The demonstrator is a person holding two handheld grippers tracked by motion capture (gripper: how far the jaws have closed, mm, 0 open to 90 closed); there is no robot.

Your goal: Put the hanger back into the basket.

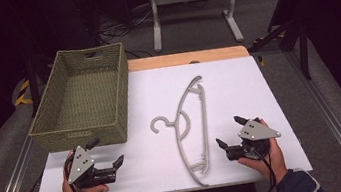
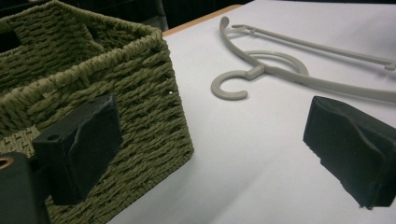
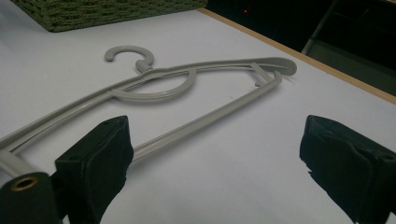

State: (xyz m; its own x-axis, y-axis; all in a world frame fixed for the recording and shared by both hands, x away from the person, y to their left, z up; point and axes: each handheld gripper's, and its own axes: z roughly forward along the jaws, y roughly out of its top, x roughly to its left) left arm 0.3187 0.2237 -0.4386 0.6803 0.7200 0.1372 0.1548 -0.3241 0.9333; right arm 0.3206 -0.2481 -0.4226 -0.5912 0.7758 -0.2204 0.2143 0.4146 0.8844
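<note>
Between basket [image 1: 82, 95] and right claw [image 1: 228, 134], hanger [image 1: 191, 128] lies free

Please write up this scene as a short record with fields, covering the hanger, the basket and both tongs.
hanger: grey plastic hanger lying flat on the white table, hook toward the basket
basket: green woven basket at the table's left, nothing seen inside
left tongs: left tongs open, near the basket's front corner, holding nothing
right tongs: right tongs open, right of the hanger, holding nothing
contact: neither tongs touches the hanger
</note>
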